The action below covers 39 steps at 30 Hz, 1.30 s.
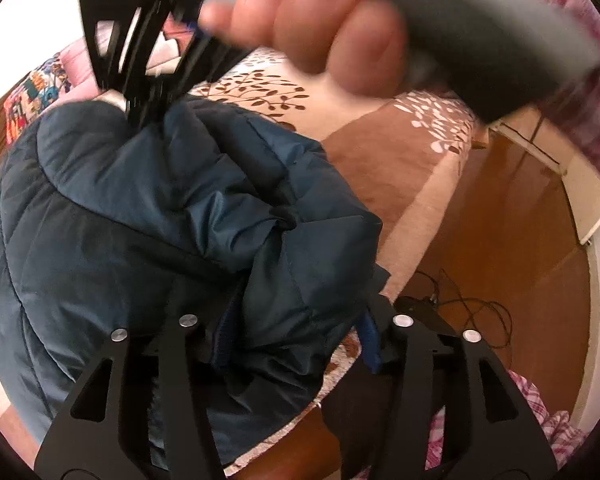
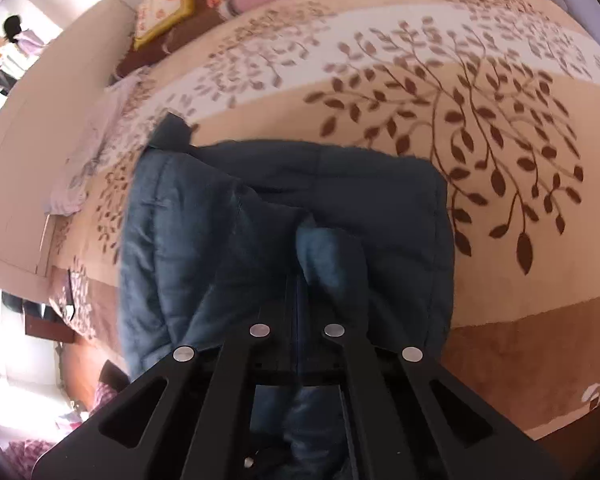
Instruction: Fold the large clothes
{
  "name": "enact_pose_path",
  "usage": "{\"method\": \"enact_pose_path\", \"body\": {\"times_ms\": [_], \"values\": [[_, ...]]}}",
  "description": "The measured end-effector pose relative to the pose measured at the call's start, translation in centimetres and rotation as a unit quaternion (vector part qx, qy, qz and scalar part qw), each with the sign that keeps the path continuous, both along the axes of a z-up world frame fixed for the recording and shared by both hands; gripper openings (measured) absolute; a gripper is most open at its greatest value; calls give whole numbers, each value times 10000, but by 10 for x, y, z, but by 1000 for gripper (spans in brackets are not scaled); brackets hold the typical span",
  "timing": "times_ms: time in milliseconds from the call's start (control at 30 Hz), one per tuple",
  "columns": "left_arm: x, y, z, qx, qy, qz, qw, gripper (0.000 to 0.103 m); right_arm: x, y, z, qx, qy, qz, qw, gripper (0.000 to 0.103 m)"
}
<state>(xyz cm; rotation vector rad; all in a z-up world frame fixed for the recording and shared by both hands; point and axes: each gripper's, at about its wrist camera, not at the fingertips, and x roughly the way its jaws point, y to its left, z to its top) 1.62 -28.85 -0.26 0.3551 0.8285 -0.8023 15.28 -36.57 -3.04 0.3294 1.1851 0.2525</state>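
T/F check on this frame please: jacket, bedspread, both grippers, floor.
1. The jacket is dark blue and quilted. True.
2. The jacket lies on a bare wooden table. False: it lies on a bedspread with a brown leaf pattern.
3. The right gripper is shut on a fold of the jacket. True; the right wrist view shows blue fabric pinched between its closed fingers.
4. The left gripper is clamped tight on the jacket. False: its fingers stand apart, with jacket fabric lying between them.
5. Cables lie on the brown floor beside the bed. True.
6. The pillows at the far end are plain white. False: they are colourful and patterned.
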Motion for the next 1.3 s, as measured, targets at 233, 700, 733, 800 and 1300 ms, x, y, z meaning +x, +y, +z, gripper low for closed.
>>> {"method": "enact_pose_path", "body": {"times_ms": [233, 700, 733, 800, 1300], "values": [[0, 41, 37, -665, 559, -52, 9962, 55, 7, 13, -24, -627, -47, 102, 9980, 0], [43, 195, 41, -1766, 1492, 2294, 9455, 84, 11, -7, -48, -1138, -126, -318, 9929, 0], [46, 197, 35, -1832, 1659, 2369, 9396, 84, 10, -5, -48, -1187, -164, -329, 9922, 0], [52, 199, 21, -1882, 1951, 2483, 9300, 85, 7, 0, -48, -1365, -285, -297, 9898, 0], [54, 160, -16, -1290, 2154, 2531, 9343, 96, -3, -8, -61, -1237, -682, -409, 9891, 0]]}}
